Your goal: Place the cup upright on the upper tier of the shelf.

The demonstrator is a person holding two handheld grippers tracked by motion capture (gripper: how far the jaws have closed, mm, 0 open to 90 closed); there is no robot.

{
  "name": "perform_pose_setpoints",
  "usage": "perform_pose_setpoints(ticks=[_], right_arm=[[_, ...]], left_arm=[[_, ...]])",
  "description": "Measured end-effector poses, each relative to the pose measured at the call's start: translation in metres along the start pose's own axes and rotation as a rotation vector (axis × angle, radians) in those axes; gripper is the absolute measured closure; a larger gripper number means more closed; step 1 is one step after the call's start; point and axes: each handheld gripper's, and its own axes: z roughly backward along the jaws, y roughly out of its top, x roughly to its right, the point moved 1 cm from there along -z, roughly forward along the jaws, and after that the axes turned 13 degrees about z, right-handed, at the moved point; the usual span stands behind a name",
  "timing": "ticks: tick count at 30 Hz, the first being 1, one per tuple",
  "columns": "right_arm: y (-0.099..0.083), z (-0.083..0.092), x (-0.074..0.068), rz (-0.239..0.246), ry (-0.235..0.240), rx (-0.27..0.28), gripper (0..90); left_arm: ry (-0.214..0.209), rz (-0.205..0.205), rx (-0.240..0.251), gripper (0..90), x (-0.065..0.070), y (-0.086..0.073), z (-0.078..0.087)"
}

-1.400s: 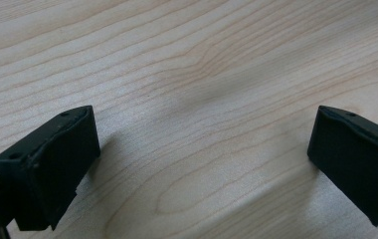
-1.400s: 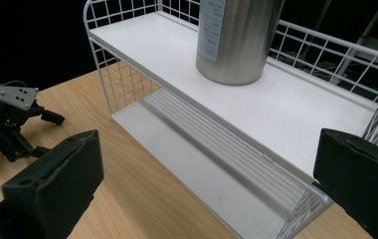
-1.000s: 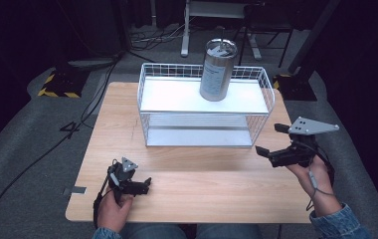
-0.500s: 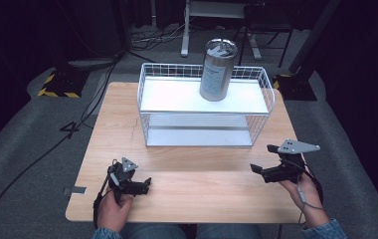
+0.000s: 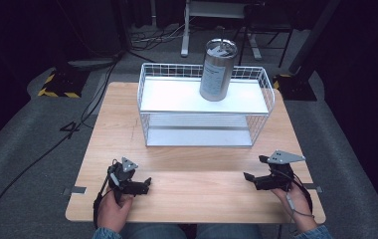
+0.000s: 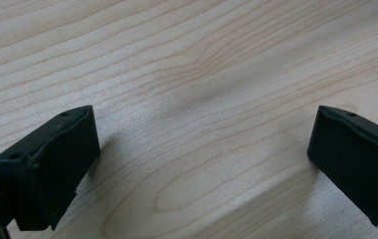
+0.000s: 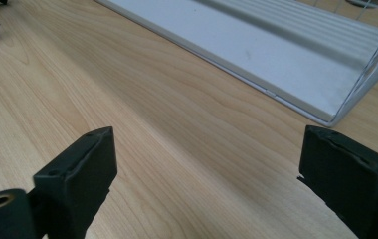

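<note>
A tall silver can [image 5: 218, 69] stands upright on the top shelf of a white wire rack [image 5: 149, 107] at the back of the wooden table [image 5: 192, 164]. My left gripper [image 5: 147, 183] rests low at the table's front left, open over bare wood [image 6: 202, 164]. My right gripper [image 5: 253, 168] sits low at the front right, in front of the rack's right corner. Its jaws have just been closing, but they still stand apart with nothing between them [image 7: 207, 174]. The rack's white bottom shelf [image 7: 286, 55] lies ahead of it.
The floor around the table is grey, with cables [image 5: 38, 159] at the left. A yellow-and-black striped block [image 5: 57, 87] lies at the back left. A white stand's legs [image 5: 187, 30] rise behind the rack. Bare wood stretches between the two grippers.
My right hand has come down from beside the rack's right end to just above the tabletop. The left hand has stayed put, and so has the can.
</note>
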Motion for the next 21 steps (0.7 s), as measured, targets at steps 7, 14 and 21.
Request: perform_pose_setpoints(ticks=[7, 14, 21], right_arm=[[-0.009, -0.010, -0.006, -0.006, 0.001, -0.003, 12.4], [-0.015, -0.015, -0.009, -0.014, 0.005, -0.015, 13.3], [-0.019, -0.021, -0.012, -0.011, 0.005, -0.039, 14.2]], left_arm=[[0.000, 0.000, 0.000, 0.4, 0.000, 0.000, 0.000], [0.000, 0.000, 0.000, 0.4, 0.000, 0.000, 0.000], [0.000, 0.000, 0.000, 0.4, 0.000, 0.000, 0.000]])
